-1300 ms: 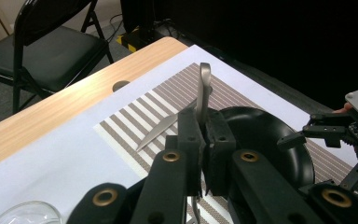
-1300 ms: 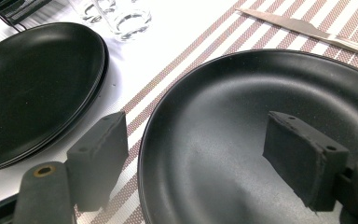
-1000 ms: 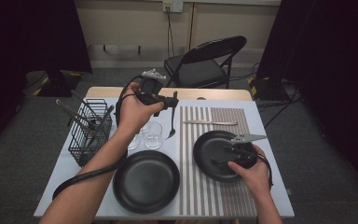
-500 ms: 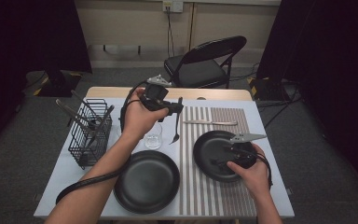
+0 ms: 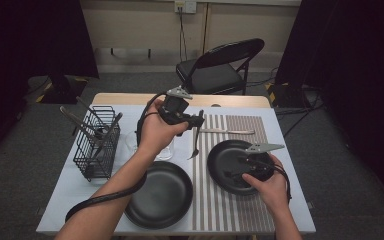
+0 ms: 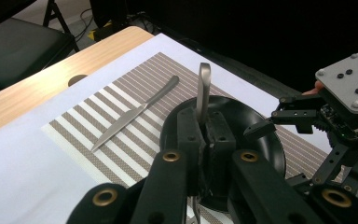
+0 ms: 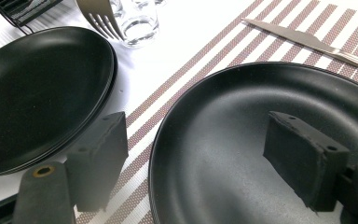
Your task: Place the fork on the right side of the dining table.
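A silver fork [image 5: 195,142] hangs upright, tines down, clamped by its handle in the left tongs [image 5: 196,121], above the striped mat's [image 5: 215,200] left edge.

Fork [image 5: 195,144]: brushed metal, satin sheen. Knife [image 6: 137,112]: same metal, smooth. Plates, near left [image 7: 37,88] & right [image 7: 242,140]: black, matt, faintly grainy. Placemat [image 6: 102,128]: woven, striped, rough. Glass [image 7: 140,23]: clear, glossy. Basket [image 5: 97,145]: black wire. Bench [image 6: 37,88] far edge: wood.
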A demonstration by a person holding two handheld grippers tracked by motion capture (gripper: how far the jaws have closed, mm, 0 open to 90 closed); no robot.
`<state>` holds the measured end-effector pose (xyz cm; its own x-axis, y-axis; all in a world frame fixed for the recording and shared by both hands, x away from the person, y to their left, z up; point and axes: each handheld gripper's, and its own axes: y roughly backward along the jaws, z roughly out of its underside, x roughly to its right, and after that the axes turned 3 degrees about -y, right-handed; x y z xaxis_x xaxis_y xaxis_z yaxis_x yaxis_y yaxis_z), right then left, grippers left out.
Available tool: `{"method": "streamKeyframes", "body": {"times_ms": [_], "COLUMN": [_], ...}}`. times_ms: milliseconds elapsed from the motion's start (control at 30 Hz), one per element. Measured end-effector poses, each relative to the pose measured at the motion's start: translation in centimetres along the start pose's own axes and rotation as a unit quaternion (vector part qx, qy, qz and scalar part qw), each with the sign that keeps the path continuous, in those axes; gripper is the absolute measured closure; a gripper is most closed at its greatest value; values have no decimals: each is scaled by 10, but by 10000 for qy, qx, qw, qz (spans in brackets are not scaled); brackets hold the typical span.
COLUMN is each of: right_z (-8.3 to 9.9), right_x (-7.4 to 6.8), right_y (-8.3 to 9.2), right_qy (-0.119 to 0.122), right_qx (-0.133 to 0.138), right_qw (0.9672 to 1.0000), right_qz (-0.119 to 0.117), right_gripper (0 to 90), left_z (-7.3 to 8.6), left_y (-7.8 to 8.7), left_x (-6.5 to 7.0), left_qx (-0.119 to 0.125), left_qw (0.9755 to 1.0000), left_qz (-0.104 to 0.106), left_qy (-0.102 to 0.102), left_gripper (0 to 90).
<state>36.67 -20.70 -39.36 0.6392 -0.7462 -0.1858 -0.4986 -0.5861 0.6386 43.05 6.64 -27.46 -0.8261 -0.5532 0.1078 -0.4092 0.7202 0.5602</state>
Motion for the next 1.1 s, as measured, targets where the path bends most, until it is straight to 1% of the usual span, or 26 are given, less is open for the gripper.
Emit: {"method": "streamKeyframes", "body": {"times_ms": [167, 233, 267, 400, 567, 800, 933, 967, 1067, 1100], "right_z": [-1, -1, -2, -2, -4, -5, -6, -6, -6, -6], "right_x": [-1, -2, -3, -4, -7, -10, -10, -10, -11, -12], "right_y": [2, 2, 2, 2, 4, 4, 5, 5, 5, 5], "right_qy": [4, 34, 22, 54, 75, 112, 109, 109, 123, 131], "right_qx": [25, 22, 24, 15, 57, 35, 46, 48, 47, 46], "right_qw": [10000, 10000, 10000, 10000, 9999, 9999, 9999, 9999, 9999, 9999], "right_qz": [-20, -28, -40, -51, -46, -91, -76, -83, -83, -84], "right_gripper": [210, 210, 210, 211, 211, 212, 213, 213, 214, 214], "left_z": [1, 1, 1, 2, 5, 11, 14, 14, 15, 16], "left_y": [-3, -2, -3, -3, -5, -10, -14, -14, -16, -16], "left_x": [5, 7, 8, 11, 14, 20, 23, 24, 27, 28], "left_qx": [13, 13, 53, 96, 78, 50, 42, 9, 24, 38], "left_qw": [10000, 10000, 9999, 9999, 9999, 9997, 9996, 9996, 9995, 9994], "left_qz": [56, 44, 93, 110, 142, 241, 280, 291, 291, 326], "left_qy": [-18, -30, -18, -27, -37, -7, -40, -47, -79, -90], "left_gripper": [871, 871, 871, 871, 871, 871, 871, 871, 871, 871]}}
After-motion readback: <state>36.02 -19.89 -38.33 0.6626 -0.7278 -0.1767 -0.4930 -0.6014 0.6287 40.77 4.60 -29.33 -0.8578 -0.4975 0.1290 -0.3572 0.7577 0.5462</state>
